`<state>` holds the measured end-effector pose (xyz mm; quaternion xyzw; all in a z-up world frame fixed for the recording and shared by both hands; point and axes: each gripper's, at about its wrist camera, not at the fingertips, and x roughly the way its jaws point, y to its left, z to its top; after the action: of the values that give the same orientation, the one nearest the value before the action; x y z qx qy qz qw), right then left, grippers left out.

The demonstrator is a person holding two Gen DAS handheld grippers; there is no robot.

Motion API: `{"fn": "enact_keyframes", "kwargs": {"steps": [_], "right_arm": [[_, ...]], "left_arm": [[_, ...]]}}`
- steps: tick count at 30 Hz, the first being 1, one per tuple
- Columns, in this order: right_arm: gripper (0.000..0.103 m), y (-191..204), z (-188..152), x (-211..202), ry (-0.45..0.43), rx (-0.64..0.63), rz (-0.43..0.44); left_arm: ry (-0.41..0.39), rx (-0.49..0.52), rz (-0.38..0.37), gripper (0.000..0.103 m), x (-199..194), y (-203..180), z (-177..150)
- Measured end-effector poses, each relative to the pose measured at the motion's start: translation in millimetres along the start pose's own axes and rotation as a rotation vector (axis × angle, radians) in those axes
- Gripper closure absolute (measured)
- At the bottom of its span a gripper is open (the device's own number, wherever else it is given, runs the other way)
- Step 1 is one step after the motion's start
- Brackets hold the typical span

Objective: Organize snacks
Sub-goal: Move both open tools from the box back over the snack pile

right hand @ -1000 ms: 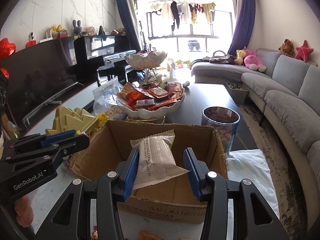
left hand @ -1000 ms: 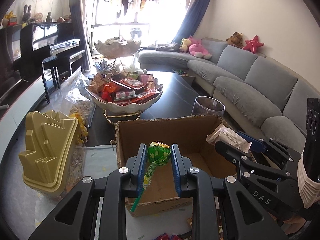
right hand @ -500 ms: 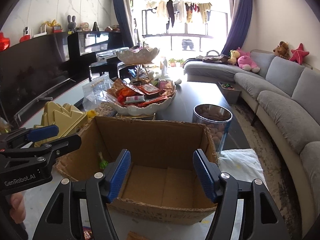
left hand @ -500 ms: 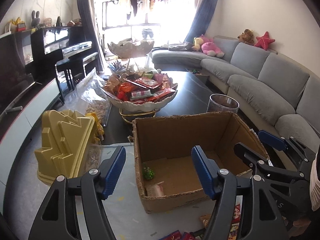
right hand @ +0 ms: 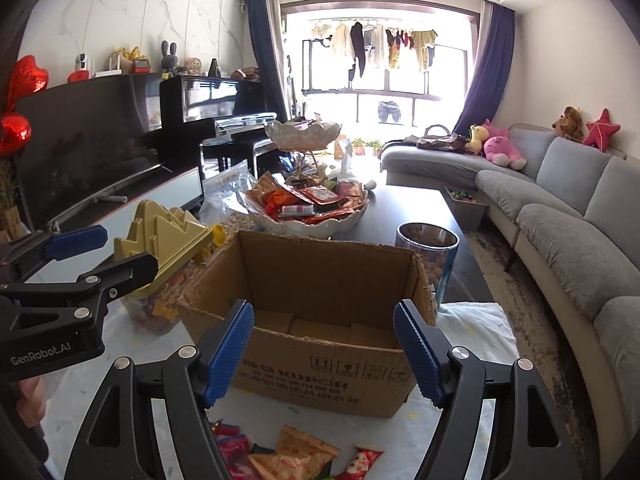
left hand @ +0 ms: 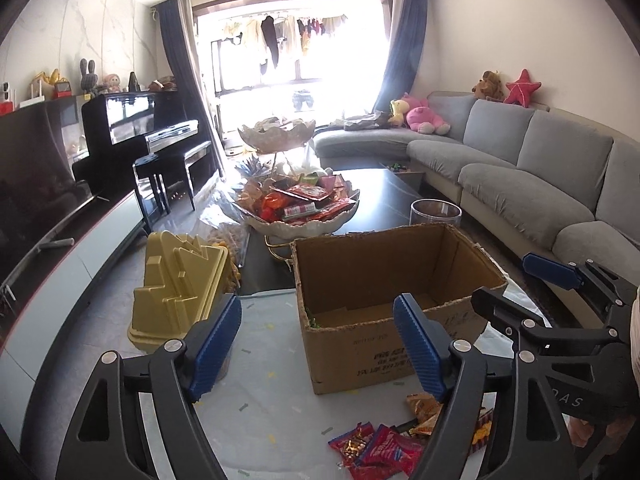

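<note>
Both claws, left gripper (left hand: 318,344) and right gripper (right hand: 324,350), just opened wide, empty, before cardboard box (right hand: 320,368); loose snack packets (right hand: 296,456) nearer, gold lid (left hand: 180,284) left of box

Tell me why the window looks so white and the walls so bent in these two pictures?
Left wrist view: the window is blown out by daylight, washing out the hanging clothes; the fisheye lens bends the sofa and darkens the corners. Right wrist view: less glare, the clothes read clearly, yet the same curved edges; the cardboard box stays sharp.
</note>
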<state>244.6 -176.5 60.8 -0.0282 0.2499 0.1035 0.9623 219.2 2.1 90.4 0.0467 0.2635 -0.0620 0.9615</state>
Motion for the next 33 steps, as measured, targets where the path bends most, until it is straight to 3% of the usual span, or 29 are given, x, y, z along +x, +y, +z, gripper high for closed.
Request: {"fn": "enact_keyframes", "kwargs": {"steps": [19,33], "right_arm": [[0.022,23,-30,-78,-0.052,-0.011,0.044],[0.022,41,-69,-95,-0.013,0.014,0.073]], "left_arm": [[-0.060,-0.018,0.008,0.016,-90,-1,-38],[0.012,-0.078,0.029,0.015,-106,8,-93]]}}
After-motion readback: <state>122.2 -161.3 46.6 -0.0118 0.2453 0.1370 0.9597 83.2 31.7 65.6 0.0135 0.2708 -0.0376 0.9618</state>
